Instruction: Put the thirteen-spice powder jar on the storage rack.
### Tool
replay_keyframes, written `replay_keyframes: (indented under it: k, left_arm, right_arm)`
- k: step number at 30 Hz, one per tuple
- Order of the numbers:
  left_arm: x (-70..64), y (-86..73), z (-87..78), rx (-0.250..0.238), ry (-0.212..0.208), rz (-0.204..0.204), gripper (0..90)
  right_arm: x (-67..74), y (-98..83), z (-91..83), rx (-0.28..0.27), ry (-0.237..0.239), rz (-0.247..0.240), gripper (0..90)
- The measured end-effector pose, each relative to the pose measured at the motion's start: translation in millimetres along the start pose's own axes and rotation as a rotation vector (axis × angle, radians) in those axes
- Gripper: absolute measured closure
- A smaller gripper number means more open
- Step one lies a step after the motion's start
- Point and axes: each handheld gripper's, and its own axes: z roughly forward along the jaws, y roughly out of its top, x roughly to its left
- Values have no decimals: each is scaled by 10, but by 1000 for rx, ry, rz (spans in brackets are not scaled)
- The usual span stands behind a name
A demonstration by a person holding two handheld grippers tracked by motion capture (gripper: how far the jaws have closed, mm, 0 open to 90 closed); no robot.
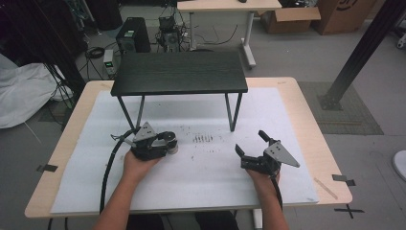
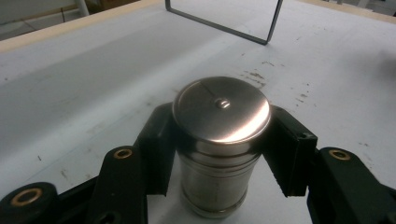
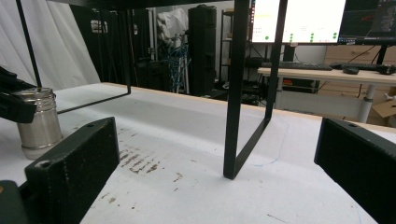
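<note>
A steel canister (image 2: 219,144) stands upright on the white-covered worktop (image 1: 201,187), pinched just under its lid between the fingers of the left gripper (image 1: 168,142). The right gripper (image 1: 249,146), well apart, holds its fingers spread on nothing, facing the black shelf (image 1: 179,72).

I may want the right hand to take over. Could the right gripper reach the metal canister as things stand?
Probably yes. The white mat between the right gripper and the metal canister lies bare, and the black shelf's leg stands off to the side. But the left gripper is shut on the canister's neck, leaving only its lower body free.
</note>
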Motion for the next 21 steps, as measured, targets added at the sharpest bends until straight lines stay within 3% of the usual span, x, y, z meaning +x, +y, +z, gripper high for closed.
replay_keyframes:
  k: [5,15,18,21]
  left_arm:
    - [14,11,-43,6,-7,-6,491]
    - [10,125,-247,-28,-19,-3,492]
    - [20,180,-375,-58,-53,-12,492]
    - [23,217,-428,-55,-66,-11,492]
  right_arm:
    - [0,0,1,1,0,-1,0]
    - [1,0,2,3,0,-1,0]
    - [0,0,2,2,1,-1,0]
    - [0,0,1,1,1,-1,0]
